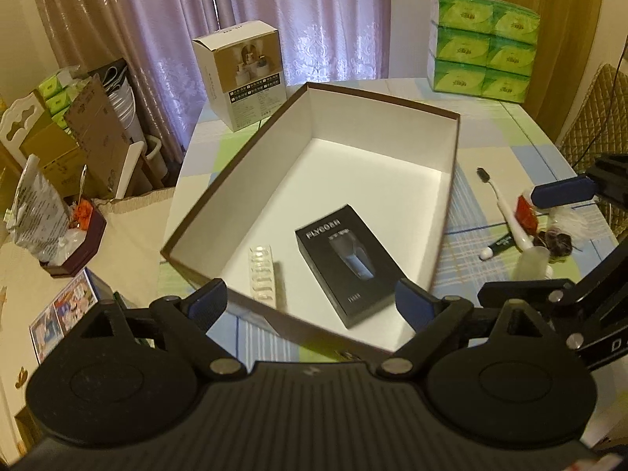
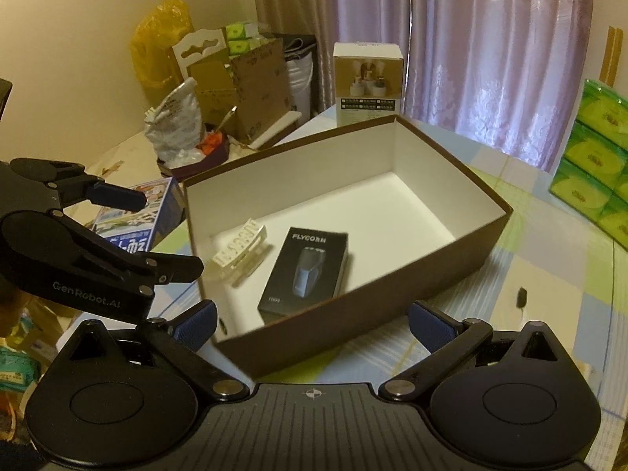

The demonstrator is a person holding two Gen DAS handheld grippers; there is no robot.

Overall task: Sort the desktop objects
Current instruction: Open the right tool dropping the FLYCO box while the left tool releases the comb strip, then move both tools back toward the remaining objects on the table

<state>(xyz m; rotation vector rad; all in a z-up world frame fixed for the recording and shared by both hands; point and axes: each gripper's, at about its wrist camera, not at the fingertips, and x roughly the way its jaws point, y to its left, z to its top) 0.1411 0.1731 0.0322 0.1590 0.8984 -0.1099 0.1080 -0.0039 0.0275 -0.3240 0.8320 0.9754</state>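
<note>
Currently my left gripper [image 1: 312,302] is spread wide with nothing between its blue pads, positioned over the near rim of the brown storage box [image 1: 453,165]. My right gripper [image 2: 312,320] is likewise fully spread and empty, held just above the near wall of the same box [image 2: 392,298].

Contents of the box, resting on its white floor:
- black shaver carton [image 1: 347,265], flat, printed face up, toward the near end.
- clear plastic tray [image 1: 263,272], just beside the carton, not touching it.

Items on the checked tablecloth [image 1: 490,137], outside the box on my right:
- white toothbrush [image 1: 506,212], lying flat.
- red packet [image 1: 525,214], touching the toothbrush handle.
- small green tube [image 1: 502,244], partly under the toothbrush.
- small clear cup [image 1: 530,261] and a dark wrapped item [image 1: 555,240], close together.

Farther back stand a white product box [image 1: 239,74] and stacked green tissue packs [image 1: 484,47].
</note>
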